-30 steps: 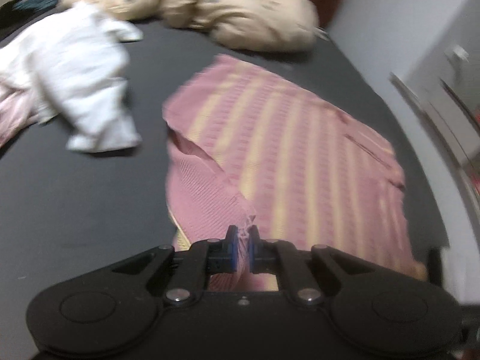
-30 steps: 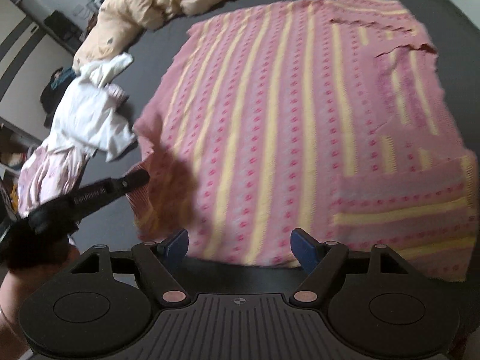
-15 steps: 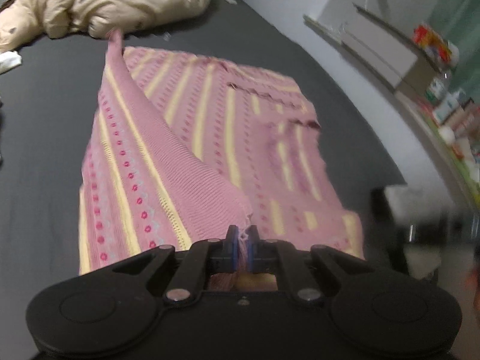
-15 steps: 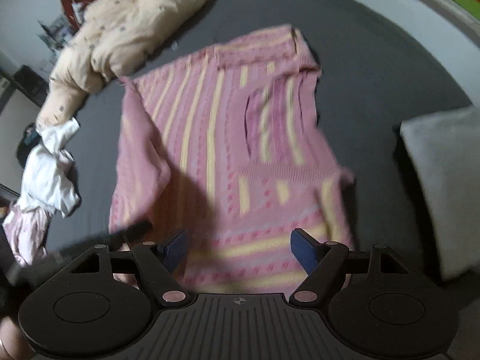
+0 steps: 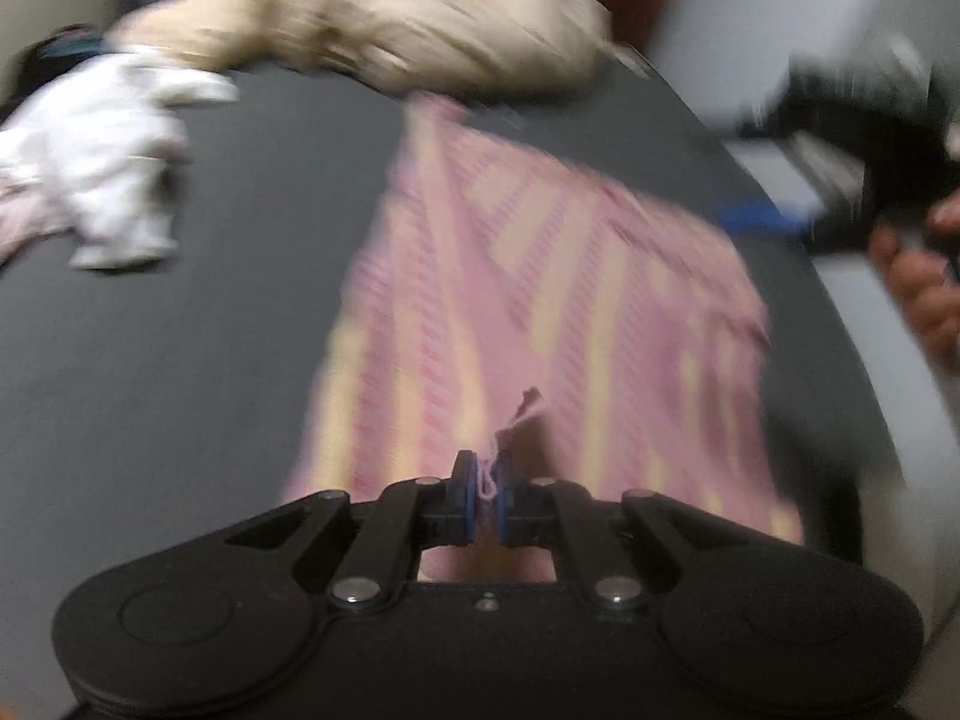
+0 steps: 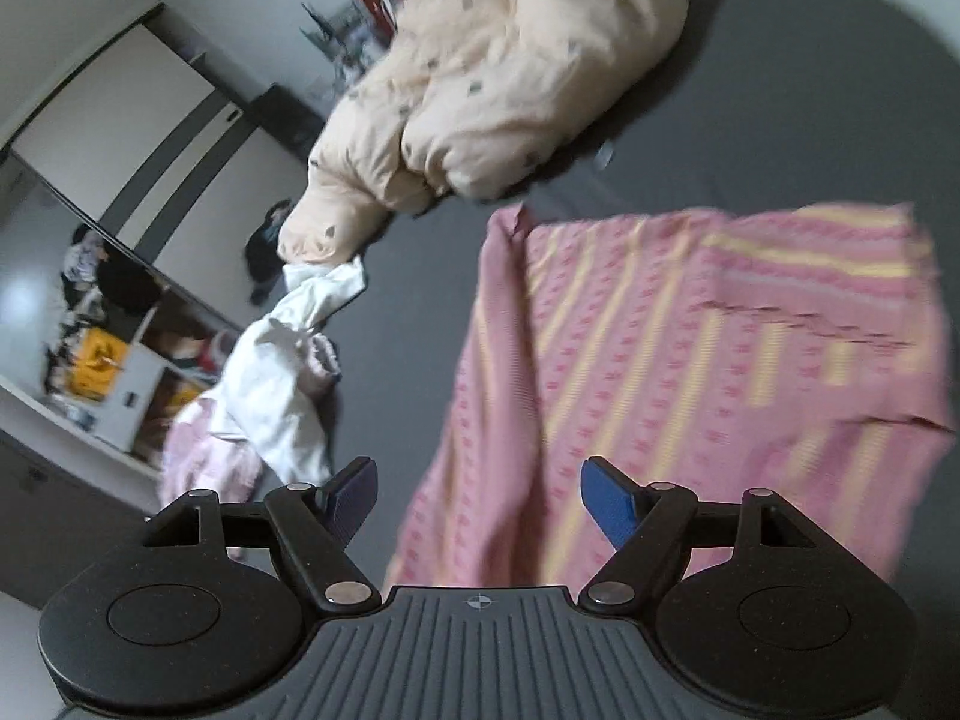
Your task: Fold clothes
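Bed [image 6: 750,90]: dark sheet, sweater [image 6: 690,360] spread on it
Left gripper [image 5: 487,495]: clamped on sweater corner
Right gripper [image 6: 480,495]: fingers apart, empty

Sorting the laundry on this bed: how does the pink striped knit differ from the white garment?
The pink striped knit is spread mostly flat over the dark bed; the white garment lies crumpled in a heap. The knit is patterned with yellow stripes; the white one is plain. The left tongs are shut on the knit's edge; nothing holds the white one. Both lie on the same bed.
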